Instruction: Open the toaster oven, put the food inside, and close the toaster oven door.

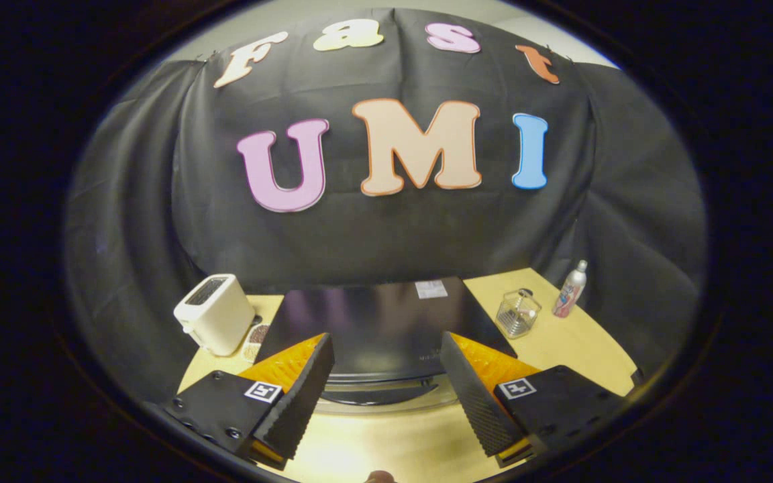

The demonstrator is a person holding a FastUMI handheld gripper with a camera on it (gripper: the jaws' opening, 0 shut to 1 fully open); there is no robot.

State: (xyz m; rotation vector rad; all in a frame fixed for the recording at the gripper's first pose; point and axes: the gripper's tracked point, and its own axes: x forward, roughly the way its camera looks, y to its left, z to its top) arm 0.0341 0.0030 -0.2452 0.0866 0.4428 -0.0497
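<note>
gripper view gives us the tool [386, 376] with its two fingers [292, 402] spread wide apart and nothing held between them. we look down over the black toaster oven [380, 322], which sits on the pale wooden worktop [561, 342] just ahead of the fingers, its glossy top facing us and a small white label [431, 289] near its back edge. its front edge and handle [386, 389] show in the gap between the fingers. we see a white toaster [215, 313] just left of the oven, with a small dish of something dark [257, 339] tucked between the two. right of the oven stand a clear glass container [517, 313] and, beyond it, a slim bottle [571, 290]. we cannot make out the food for certain.
</note>
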